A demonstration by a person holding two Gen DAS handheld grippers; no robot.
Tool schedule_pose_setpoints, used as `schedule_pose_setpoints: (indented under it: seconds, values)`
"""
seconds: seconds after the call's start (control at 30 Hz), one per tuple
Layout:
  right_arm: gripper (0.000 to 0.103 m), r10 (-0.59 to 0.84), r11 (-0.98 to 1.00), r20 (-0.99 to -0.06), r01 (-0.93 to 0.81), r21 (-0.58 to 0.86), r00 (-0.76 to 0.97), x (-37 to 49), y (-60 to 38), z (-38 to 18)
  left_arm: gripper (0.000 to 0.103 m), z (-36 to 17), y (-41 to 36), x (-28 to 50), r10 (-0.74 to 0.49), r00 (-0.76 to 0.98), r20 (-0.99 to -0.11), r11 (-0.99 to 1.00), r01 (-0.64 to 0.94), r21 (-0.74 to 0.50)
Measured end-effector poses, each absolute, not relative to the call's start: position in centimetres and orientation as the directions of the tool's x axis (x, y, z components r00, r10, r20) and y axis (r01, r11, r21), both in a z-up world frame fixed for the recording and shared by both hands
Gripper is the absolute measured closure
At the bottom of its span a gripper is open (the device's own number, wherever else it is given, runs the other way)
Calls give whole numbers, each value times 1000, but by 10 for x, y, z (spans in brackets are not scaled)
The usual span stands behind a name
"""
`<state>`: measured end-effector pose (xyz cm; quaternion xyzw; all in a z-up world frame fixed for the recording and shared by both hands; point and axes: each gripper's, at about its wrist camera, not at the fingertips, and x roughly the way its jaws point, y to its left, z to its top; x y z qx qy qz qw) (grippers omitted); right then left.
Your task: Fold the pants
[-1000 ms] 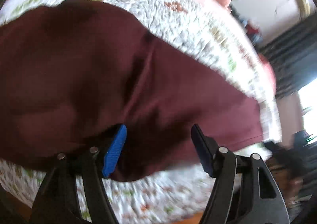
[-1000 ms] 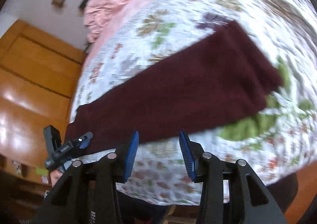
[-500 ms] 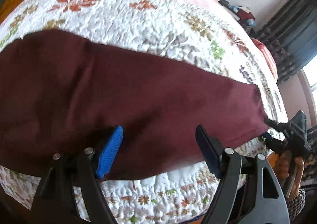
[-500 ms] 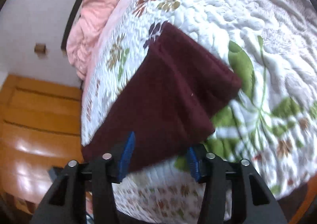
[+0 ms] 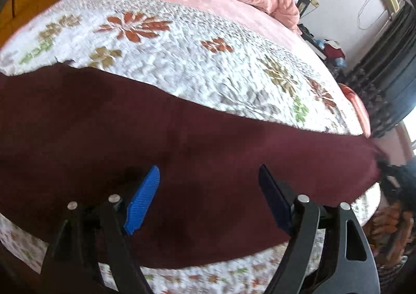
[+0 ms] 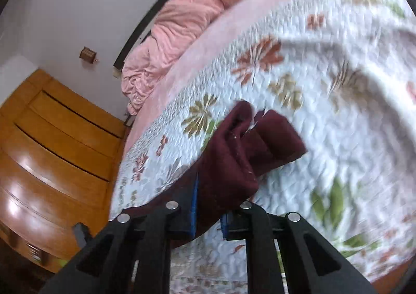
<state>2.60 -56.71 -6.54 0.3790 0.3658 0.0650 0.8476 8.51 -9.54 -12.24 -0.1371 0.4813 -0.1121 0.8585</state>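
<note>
Lying stretched across the floral quilt (image 5: 197,65) on the bed, the maroon pants (image 5: 182,153) have one bunched end clamped in the right tongs (image 6: 209,212); the left tongs (image 5: 208,190) gape wide above the fabric.

Matt maroon cloth pants (image 5: 182,143) on a rough quilted bedspread (image 5: 182,54).

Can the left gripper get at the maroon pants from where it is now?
Probably yes. The left gripper is open directly over the maroon fabric pants spread on the floral quilted bedspread, with nothing between them. The right gripper is shut on the far end.
</note>
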Motion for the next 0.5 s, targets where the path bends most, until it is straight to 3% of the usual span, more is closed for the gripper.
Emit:
schedule_pose_setpoints:
  seconds: [0.07,0.2,0.3,0.37,0.43,0.5]
  values:
    - [92,346,722,-602,205,661,720,26,-576,-74,23,-137,-95,92,-302,470,-830,946,37,-323]
    - [92,308,768,-749,311,560,587,46,-582,-136,22,-161,-102,96,-254,460,-851,964,54,-259]
    - [89,332,744,-733,312,590,594,38,-587,-143,20,-157,-112,91,-224,464,-857,975,90,-206]
    - [81,351,723,-709,304,620,612,27,-592,-136,20,-153,-110,92,-261,459,-849,964,81,-253]
    - [59,334,739,-721,306,601,607,17,-591,-127,20,-149,-106,93,-304,447,-841,949,64,-309]
    - [51,326,751,-729,303,586,602,3,-590,-122,18,-145,-108,93,-330,438,-836,939,62,-338]
